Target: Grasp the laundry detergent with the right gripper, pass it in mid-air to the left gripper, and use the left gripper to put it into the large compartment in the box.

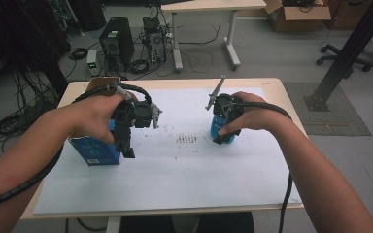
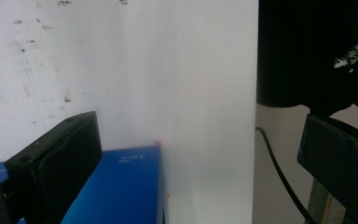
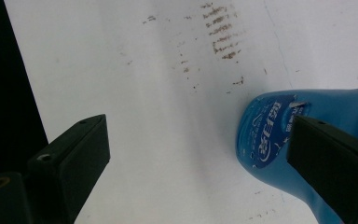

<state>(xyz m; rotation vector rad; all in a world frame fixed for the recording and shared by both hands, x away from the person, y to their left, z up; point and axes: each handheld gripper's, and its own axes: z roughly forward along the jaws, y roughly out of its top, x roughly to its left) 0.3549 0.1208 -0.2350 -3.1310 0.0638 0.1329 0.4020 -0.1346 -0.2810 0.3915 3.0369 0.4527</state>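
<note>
A blue box (image 1: pixel 94 151) stands on the white sheet (image 1: pixel 175 170) at the table's left. My left gripper (image 1: pixel 127 148) points down beside the box's right side. In the left gripper view the box (image 2: pixel 121 186) sits against the inner face of the left jaw, and the left gripper (image 2: pixel 198 154) is open wide. A blue bottle (image 1: pixel 219 127) stands right of centre, under my right gripper (image 1: pixel 222 137). In the right gripper view the bottle (image 3: pixel 270 135) lies partly behind the right jaw, with the right gripper (image 3: pixel 200 158) open and bare sheet between its jaws.
Brown smudges (image 1: pixel 187 139) mark the sheet between the two hands. A cardboard flap (image 1: pixel 99 83) stands at the table's far left corner. Beyond the table are computer towers (image 1: pixel 116 41), another table (image 1: pixel 204 7) and a black post (image 1: pixel 349 48).
</note>
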